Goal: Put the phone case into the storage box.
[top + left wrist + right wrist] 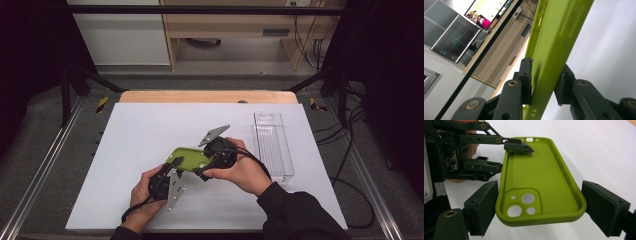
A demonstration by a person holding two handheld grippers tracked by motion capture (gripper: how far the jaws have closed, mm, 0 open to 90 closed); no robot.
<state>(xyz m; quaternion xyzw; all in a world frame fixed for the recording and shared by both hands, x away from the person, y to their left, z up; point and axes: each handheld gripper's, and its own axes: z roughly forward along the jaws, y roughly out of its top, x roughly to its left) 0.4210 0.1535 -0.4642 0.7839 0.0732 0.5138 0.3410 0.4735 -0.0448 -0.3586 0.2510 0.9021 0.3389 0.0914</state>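
A lime-green phone case (190,157) is held just above the white sheet, between both hands. My left gripper (174,162) is shut on one long edge of the case (554,45), with a pad on each face of the wall (544,80). My right gripper (540,205) spans the width of the case (544,175) at its camera-cutout end, and both pads touch its sides. In the high view the right gripper (204,166) comes in from the right. The left gripper (511,155) also shows in the right gripper view, pinching the far left rim.
A clear, oblong plastic box (272,145) lies on the right of the white sheet (150,130). The wooden table edge (200,96) runs along the back. Metal rails flank the table, and cables hang at the right.
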